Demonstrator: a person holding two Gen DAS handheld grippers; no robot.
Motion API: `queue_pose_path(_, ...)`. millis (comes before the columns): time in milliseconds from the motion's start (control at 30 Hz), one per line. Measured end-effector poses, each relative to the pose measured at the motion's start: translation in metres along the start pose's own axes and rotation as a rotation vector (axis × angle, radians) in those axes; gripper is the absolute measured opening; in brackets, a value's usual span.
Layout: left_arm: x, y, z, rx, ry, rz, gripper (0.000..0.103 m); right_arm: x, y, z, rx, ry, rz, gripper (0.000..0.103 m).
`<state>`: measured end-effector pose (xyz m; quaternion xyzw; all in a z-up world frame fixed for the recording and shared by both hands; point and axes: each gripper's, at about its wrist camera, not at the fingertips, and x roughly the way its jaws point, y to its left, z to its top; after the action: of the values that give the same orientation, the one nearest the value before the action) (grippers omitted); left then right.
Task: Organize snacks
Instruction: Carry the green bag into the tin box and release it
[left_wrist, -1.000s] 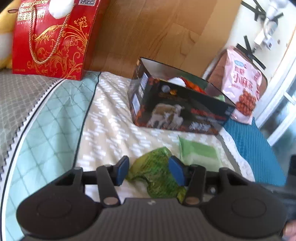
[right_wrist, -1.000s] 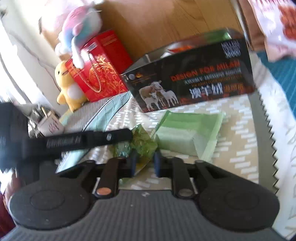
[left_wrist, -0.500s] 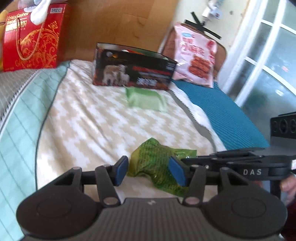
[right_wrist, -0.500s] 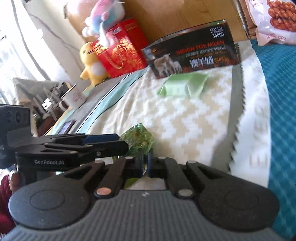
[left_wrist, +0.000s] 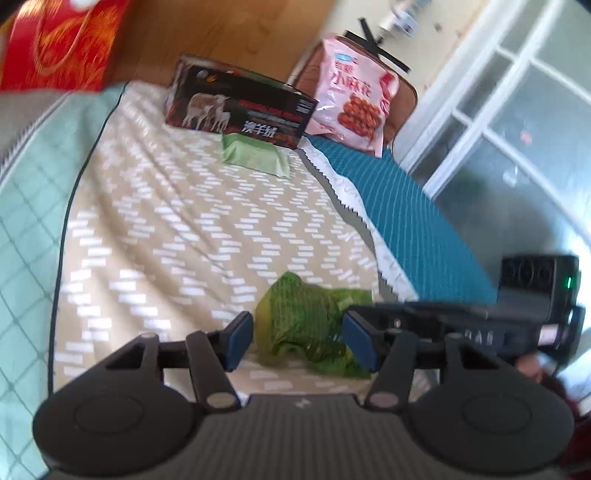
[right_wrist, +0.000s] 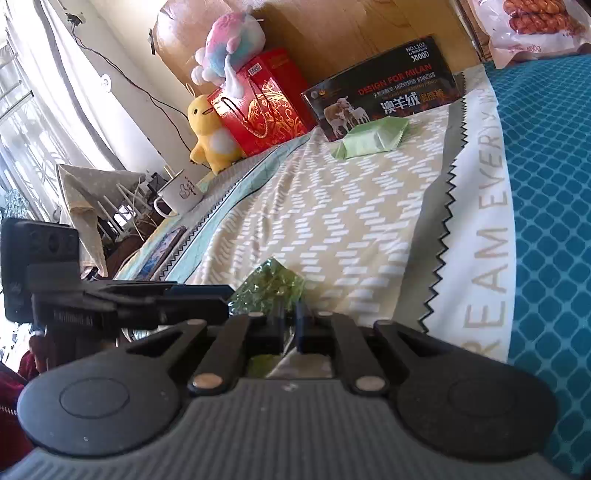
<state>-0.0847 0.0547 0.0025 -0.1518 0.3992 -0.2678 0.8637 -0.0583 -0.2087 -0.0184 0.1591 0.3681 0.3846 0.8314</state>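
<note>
Sunlit bedding fills both views: a beige zigzag-patterned blanket (left_wrist: 192, 236) spread over a bed, with a teal quilt (right_wrist: 550, 192) along one side and a white strip between them lettered "DREAM EVERY".

Low in the centre of both frames sits a crinkled green snack packet (left_wrist: 310, 328). The right tongs (right_wrist: 290, 326) are closed tight on its near edge, the packet (right_wrist: 269, 286) bulging up just beyond the tips. The left tongs (left_wrist: 297, 341) stand wide apart on either side of the same packet, the blue pads (left_wrist: 240, 338) not visibly pressing it.

Farther up the blanket lies a pale green wrapped snack (left_wrist: 255, 155), just in front of a black box (right_wrist: 384, 88) printed with sheep, "DESIGN FOR MILAN", "澳羊绒" and "NO.L102 5000D". In the upper right of the left view a pink snack bag (left_wrist: 354, 103) reading "小麻花" leans behind the box's end.

To the upper left in the right view stands a red gift bag (right_wrist: 262, 103) with gold scrollwork, a pastel plush toy (right_wrist: 229, 48) on top and a yellow duck plush (right_wrist: 212, 136) beside it. A white mug (right_wrist: 177, 195) sits at the left edge, lower down.
</note>
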Motion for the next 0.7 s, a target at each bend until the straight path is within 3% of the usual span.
queue_pose_path(100, 0.001, 0.001, -0.002, 0.001, -0.008, -0.016, 0.055, 0.001, 0.002, -0.001, -0.015, 0.01, 0.034, 0.02)
queue_pose_path(233, 0.001, 0.001, -0.005, 0.014, -0.023, -0.023, 0.059, 0.004, -0.001, -0.001, 0.008, 0.012, 0.059, 0.015)
queue_pose_path(367, 0.0, 0.012, 0.001, -0.05, -0.01, -0.071, 0.06, -0.001, -0.027, 0.003, 0.222, -0.017, 0.203, 0.006)
queue_pose_path(500, 0.002, 0.027, 0.005, -0.147, -0.001, -0.146, 0.066, -0.007, -0.046, 0.006, 0.387, -0.061, 0.304, 0.006)
queue_pose_path(700, 0.012, 0.034, 0.014, -0.237, 0.0, -0.305, 0.06, -0.015, -0.056, 0.016, 0.491, -0.121, 0.444, 0.006)
